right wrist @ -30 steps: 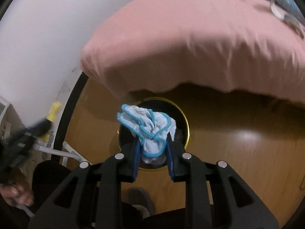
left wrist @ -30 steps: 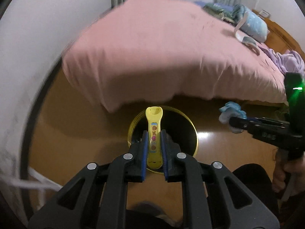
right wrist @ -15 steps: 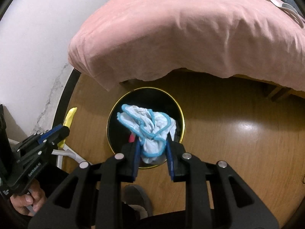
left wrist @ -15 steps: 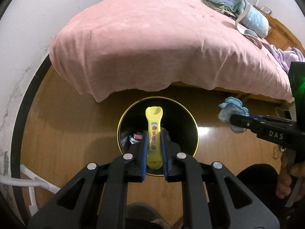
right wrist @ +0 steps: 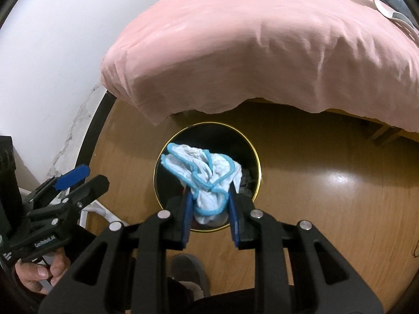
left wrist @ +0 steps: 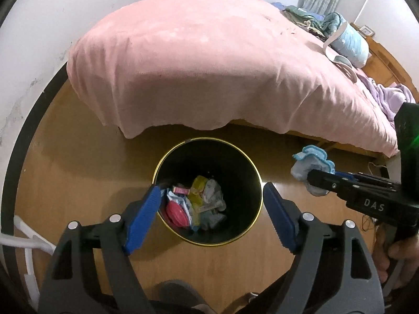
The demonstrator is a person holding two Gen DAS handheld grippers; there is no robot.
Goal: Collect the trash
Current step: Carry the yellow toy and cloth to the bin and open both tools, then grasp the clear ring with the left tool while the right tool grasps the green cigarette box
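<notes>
A black bin with a gold rim (left wrist: 258,172) (right wrist: 258,167) stands on the wooden floor just in front of the bed. Above it my left gripper (left wrist: 209,209) has its jaws opening wide, with nothing between them. The yellow wrapper (left wrist: 196,188) lies inside the bin among other scraps. My right gripper (right wrist: 209,209) is shut on a crumpled white wad with blue edging (right wrist: 207,180) and holds it over the bin's mouth. In the left wrist view that wad (left wrist: 311,167) hangs to the right of the bin.
A bed under a pink cover (left wrist: 209,65) overhangs the floor just beyond the bin. A white wall (left wrist: 26,39) with a dark skirting runs along the left. White tubing (left wrist: 23,240) lies at the lower left. A slippered foot (right wrist: 188,269) is below the grippers.
The left jaws have spread apart and the yellow wrapper has dropped out of them into the bin. The right gripper still holds its wad over the bin.
</notes>
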